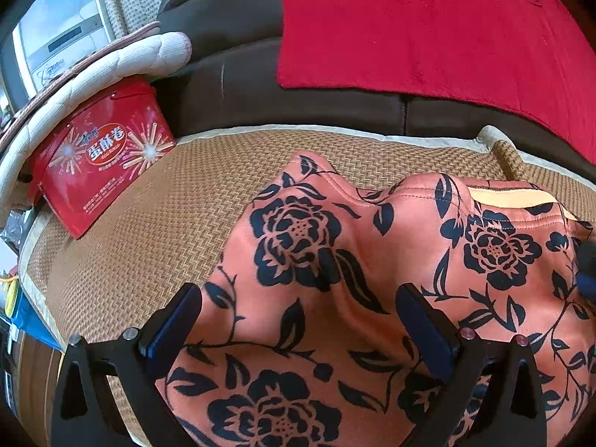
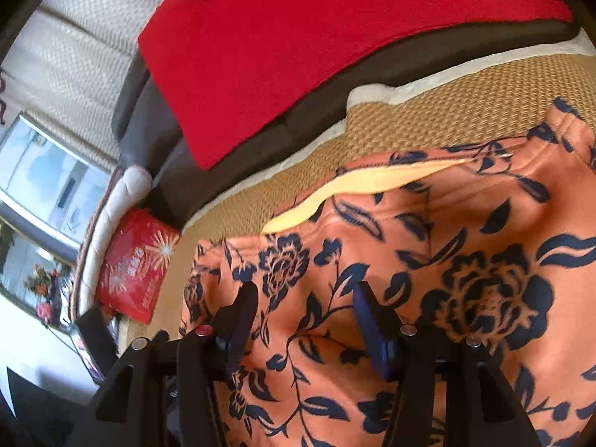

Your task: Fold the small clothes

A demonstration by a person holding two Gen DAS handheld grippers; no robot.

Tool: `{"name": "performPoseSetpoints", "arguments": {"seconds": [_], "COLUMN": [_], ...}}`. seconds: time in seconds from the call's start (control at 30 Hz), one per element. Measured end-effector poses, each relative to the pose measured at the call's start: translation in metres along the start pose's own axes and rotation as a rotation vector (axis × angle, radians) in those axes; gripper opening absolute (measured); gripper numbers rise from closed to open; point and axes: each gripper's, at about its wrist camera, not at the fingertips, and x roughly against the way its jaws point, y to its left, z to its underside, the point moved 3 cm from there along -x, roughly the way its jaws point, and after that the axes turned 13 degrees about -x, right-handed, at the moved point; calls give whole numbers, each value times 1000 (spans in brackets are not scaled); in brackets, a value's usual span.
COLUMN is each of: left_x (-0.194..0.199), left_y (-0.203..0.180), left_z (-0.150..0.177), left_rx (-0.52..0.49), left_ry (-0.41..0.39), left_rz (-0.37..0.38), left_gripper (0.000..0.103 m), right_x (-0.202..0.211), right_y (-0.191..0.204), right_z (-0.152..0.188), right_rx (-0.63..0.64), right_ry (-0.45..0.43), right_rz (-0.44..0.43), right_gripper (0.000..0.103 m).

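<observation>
Orange floral garment (image 1: 372, 279) spread over the woven mat (image 1: 130, 253), filling the lower right of the left wrist view and the lower right of the right wrist view; pale yellow lining (image 2: 357, 186) showing at an upturned edge near the centre of the right view. Cloth rumpled, with ridges and hollows rather than lying flat.

Left gripper (image 1: 298, 316) at the bottom of its frame: fingers spread wide, nothing pinched, cloth lying below the gap. Right gripper (image 2: 305, 316) at the bottom centre of its frame: fingers parted too, no fabric between the pads.

Likely troubles from here:
- Closing on a raised ridge and catching two layers at once, giving a crooked fold.
- Pinching only the top layer near the yellow lining, so the underside drags and bunches.
- Pulling unevenly with one side, skewing the edge.
- Sliding the garment toward the red box (image 1: 100, 160) at mid left, or shifting the mat itself on the dark sofa (image 1: 260, 93).
</observation>
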Motion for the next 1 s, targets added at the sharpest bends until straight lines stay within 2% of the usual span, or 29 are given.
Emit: {"name": "performPoseSetpoints", "arguments": {"seconds": [0.07, 0.13, 0.2, 0.3, 0.47, 0.57, 0.7, 0.73, 0.77, 0.8, 0.87, 1.0], "left_x": [6, 15, 27, 40, 39, 35, 31, 31, 31, 30, 27, 20], "left_y": [6, 19, 37, 75, 115, 127, 125, 123, 120, 118, 111, 106], "left_z": [4, 13, 28, 53, 87, 111, 120, 120, 120, 119, 117, 112], "left_rx": [19, 50, 99, 232, 337, 414, 432, 427, 423, 418, 418, 452], "left_ry": [0, -4, -10, -19, 23, 57, 63, 55, 46, 42, 45, 51], "left_rz": [4, 9, 18, 26, -30, 41, 125, 146, 165, 187, 236, 308], "left_gripper": [103, 103, 103, 103, 103, 103, 101, 98, 91, 82, 70, 68], "right_x": [-7, -7, 0, 12, 22, 18, 3, 1, -1, -2, -7, -21], "right_y": [-1, -1, -1, 2, 26, 39, 48, 49, 50, 51, 52, 45], "right_z": [4, 5, 7, 15, 39, 56, 75, 78, 81, 83, 86, 83], "right_rx": [-1, -29, -50, -52, 24, 58, 65, 64, 66, 74, 95, 84], "right_ry": [15, 12, -4, -10, -6, 14, 51, 53, 43, 32, 16, 37], "right_rz": [41, 44, 14, -39, -109, -121, -112, -113, -106, -94, -60, -23], "right_gripper": [58, 58, 57, 57, 57, 57, 57, 56, 51, 41, 38, 38]}}
